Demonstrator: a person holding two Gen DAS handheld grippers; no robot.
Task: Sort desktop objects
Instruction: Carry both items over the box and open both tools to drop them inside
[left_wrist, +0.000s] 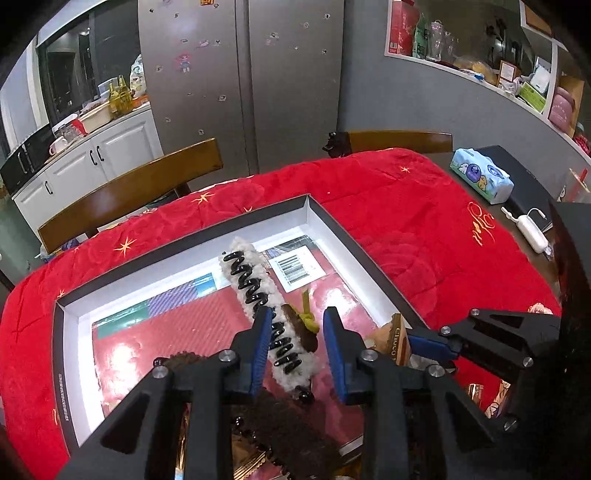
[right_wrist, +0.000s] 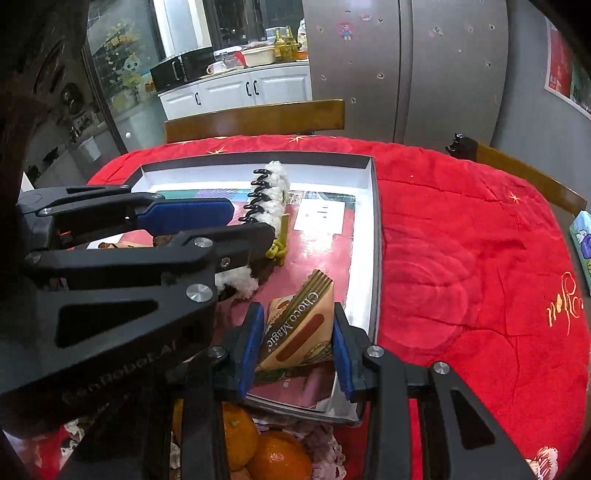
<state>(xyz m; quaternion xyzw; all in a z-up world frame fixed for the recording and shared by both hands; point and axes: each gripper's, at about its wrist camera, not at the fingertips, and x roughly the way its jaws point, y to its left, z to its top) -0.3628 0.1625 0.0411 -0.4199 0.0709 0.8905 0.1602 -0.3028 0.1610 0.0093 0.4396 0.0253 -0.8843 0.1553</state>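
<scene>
Left wrist view: the left gripper (left_wrist: 295, 332) hangs low inside a shallow white-walled box (left_wrist: 328, 221) that sits on a desk draped in a red cloth (left_wrist: 406, 229). Its blue-padded fingers (left_wrist: 258, 354) stand a little apart on either side of a fluffy white hair claw (left_wrist: 258, 280) with black teeth, which lies diagonally on the box's red floor. The left pad is right against the claw's side; the right pad stands clear of it, so no firm pinch shows. A small brown item with a yellow-green tie (left_wrist: 306, 325) lies beside the claw, between the fingers. A dark brown fuzzy object (left_wrist: 280, 424) sits nearer the camera, partly hidden by the gripper body. At the desk's far right edge rest a tissue pack (left_wrist: 482, 179) and a white charger (left_wrist: 532, 230); two wooden chairs (left_wrist: 129, 192) stand behind.

Right wrist view: the right gripper (right_wrist: 299, 325) pinches a tan "Choco Magic" snack packet (right_wrist: 299, 325) by both edges, holding it tilted over the box's near right corner, close to the wall. The left gripper (right_wrist: 207, 229) crosses the picture from the left, above the hair claw (right_wrist: 269, 192). Below the box's near rim, two oranges (right_wrist: 258, 446) sit in the foreground.
</scene>
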